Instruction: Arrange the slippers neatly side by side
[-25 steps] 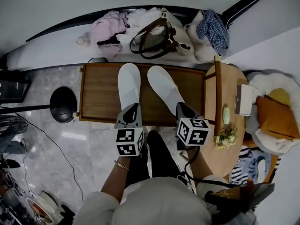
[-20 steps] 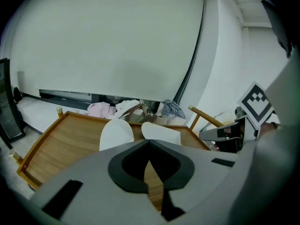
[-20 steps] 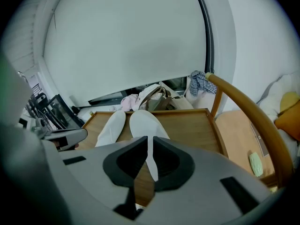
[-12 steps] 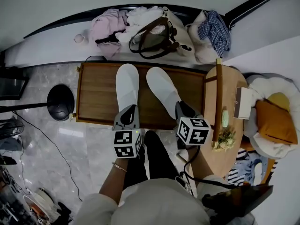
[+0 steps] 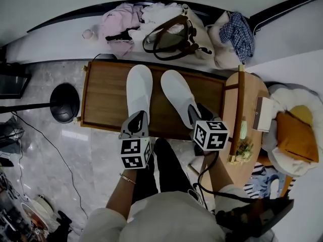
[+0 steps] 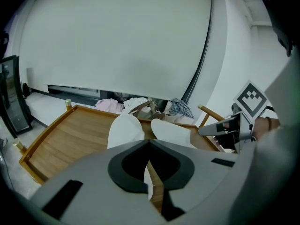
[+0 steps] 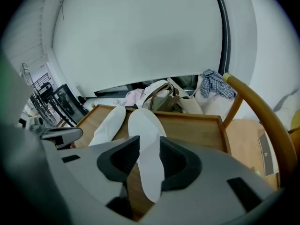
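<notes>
Two white slippers lie toes away from me on a low wooden tray [image 5: 103, 97]. The left slipper [image 5: 139, 91] lies straight. The right slipper [image 5: 177, 97] slants, its heel out to the right. My left gripper [image 5: 136, 119] is at the left slipper's heel, jaws shut on the heel edge [image 6: 148, 186]. In the left gripper view its tips [image 6: 149, 142] meet over that slipper [image 6: 124, 129]. My right gripper [image 5: 196, 114] is at the right slipper's heel; its jaws [image 7: 149, 146] have just been opening and now stand open, with the slipper [image 7: 144, 125] lying in the gap.
Behind the tray a brown-handled tote bag [image 5: 174, 37], pink clothes [image 5: 115, 26] and a plaid cloth [image 5: 239, 30] lie along the wall. A wooden side table [image 5: 250, 112] adjoins the tray's right end. A black round base [image 5: 64, 102] stands on the marble floor left of the tray.
The right gripper has edged slightly at the right slipper's heel. The left gripper stays at the left slipper's heel, and both slippers lie much as before.
</notes>
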Motion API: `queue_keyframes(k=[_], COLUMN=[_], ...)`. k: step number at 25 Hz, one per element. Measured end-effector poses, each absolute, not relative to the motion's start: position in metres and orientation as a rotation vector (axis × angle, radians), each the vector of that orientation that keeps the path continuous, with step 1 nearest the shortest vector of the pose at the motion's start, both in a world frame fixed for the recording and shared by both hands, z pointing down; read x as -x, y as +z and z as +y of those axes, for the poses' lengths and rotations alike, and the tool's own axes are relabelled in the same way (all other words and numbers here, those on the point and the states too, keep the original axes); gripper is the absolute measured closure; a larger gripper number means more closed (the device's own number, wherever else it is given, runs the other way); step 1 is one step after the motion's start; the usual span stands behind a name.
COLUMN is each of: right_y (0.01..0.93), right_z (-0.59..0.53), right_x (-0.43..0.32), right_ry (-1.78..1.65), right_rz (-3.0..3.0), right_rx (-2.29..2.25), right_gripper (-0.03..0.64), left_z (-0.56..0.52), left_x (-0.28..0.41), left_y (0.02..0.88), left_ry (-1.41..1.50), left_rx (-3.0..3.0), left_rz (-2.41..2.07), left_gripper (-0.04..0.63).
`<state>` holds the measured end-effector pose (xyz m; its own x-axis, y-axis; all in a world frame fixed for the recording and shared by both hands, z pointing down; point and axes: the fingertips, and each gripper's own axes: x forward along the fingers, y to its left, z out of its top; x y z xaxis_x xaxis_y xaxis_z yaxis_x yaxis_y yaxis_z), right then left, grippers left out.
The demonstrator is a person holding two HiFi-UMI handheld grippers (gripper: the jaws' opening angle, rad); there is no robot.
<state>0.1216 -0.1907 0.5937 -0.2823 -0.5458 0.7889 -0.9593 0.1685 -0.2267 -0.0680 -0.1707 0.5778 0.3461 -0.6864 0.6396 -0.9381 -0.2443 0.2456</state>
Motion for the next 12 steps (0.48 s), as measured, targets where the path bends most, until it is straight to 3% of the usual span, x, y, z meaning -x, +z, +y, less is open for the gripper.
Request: queue_keyframes(k=[12], right_y=[0.61], right_z=[-0.21], right_x=[-0.114], right_ry=[0.884], right_rz=[-1.932], right_rx=[-1.305], right_gripper=[0.434], left_z=[-0.165], left_x=[0.085], left_y=[0.586], left_ry=[0.553], left_rx=[-1.961], left_rz=[-1.453], left_gripper=[0.578])
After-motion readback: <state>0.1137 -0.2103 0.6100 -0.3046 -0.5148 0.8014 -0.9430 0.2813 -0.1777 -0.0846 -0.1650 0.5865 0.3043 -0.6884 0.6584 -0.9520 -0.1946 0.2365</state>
